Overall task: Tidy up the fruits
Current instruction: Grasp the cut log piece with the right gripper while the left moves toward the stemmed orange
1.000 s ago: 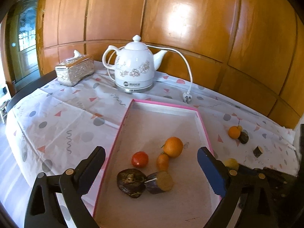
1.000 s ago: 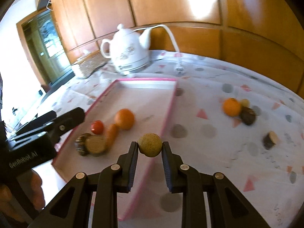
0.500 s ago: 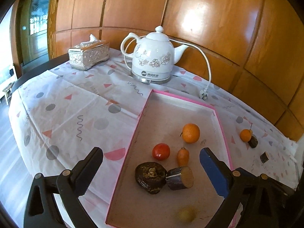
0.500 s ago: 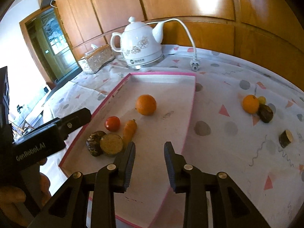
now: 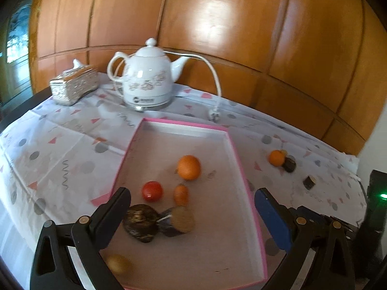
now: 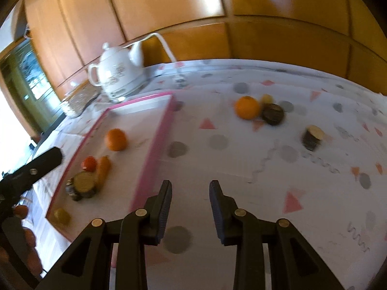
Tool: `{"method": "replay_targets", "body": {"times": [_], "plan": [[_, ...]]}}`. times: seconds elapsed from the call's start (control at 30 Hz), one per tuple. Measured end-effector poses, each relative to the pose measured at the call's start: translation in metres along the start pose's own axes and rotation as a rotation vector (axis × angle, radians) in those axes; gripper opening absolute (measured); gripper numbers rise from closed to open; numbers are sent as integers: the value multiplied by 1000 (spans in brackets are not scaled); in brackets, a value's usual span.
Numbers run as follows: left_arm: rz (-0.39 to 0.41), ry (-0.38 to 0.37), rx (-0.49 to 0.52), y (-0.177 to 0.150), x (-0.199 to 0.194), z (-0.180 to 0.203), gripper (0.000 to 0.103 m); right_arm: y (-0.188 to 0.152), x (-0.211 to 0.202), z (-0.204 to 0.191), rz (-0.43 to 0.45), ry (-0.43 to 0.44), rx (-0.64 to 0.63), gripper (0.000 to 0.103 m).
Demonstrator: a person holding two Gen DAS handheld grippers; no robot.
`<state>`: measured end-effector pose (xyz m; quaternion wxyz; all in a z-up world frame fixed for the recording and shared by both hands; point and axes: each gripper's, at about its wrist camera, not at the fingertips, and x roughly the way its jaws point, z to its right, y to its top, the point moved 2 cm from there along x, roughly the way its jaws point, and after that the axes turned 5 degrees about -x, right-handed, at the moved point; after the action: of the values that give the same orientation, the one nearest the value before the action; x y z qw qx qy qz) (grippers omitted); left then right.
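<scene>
While both claws hang over the bench, neither holds anything. Left claw point(image 5: 192, 212): jaws at full spread, empty, poised above the near end of the pink-rimmed tray point(image 5: 232, 149). Right claw point(image 6: 190, 203): jaws a short way apart, nothing btwn them, over bare tablecloth point(image 6: 278, 181) just right of the tray rim. Inside tray: orange point(image 5: 188, 167) mid-tray; red tomato-like fruit point(image 5: 152, 191) and small orange fruit point(image 5: 181, 194) nearer; dark round fruit point(image 5: 141, 222) touching a cut dark-skinned piece point(image 5: 179, 221) w/ pale face; yellowish round fruit point(image 5: 118, 263) at the near corner, blurred. Outside tray, on cloth to the right: second orange point(image 6: 247, 107) touching a dark fruit point(image 6: 272, 114), small yellowish item point(image 6: 266, 98) behind them, type unclear; cut dark piece point(image 6: 312, 137) lies apart. White kettle point(image 5: 147, 82) w/ cord and silver tissue box point(image 5: 75, 88) stand at bench rear, by the wood panelling.
</scene>
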<state>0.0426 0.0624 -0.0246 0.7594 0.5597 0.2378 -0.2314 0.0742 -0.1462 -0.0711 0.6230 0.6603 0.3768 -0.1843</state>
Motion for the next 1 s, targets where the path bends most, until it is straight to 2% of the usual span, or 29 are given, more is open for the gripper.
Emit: {"method": "replay_targets", "body": {"times": [0.33, 0.53, 0.6, 0.8, 1.0], "plan": [[-13, -67, 69, -6, 4, 29, 103, -16, -7, 74, -12, -128, 143, 32], [-18, -103, 102, -9, 7, 44, 103, -18, -8, 102, -16, -177, 189, 33], [-26, -109, 118, -9, 9, 50, 103, -16, -6, 109, -17, -191, 193, 36], [-68, -94, 158, -9, 21, 68, 103, 1, 3, 122, -16, -219, 187, 37], [-88, -129, 191, -7, 28, 88, 103, 19, 16, 135, -15, -247, 185, 37]]}}
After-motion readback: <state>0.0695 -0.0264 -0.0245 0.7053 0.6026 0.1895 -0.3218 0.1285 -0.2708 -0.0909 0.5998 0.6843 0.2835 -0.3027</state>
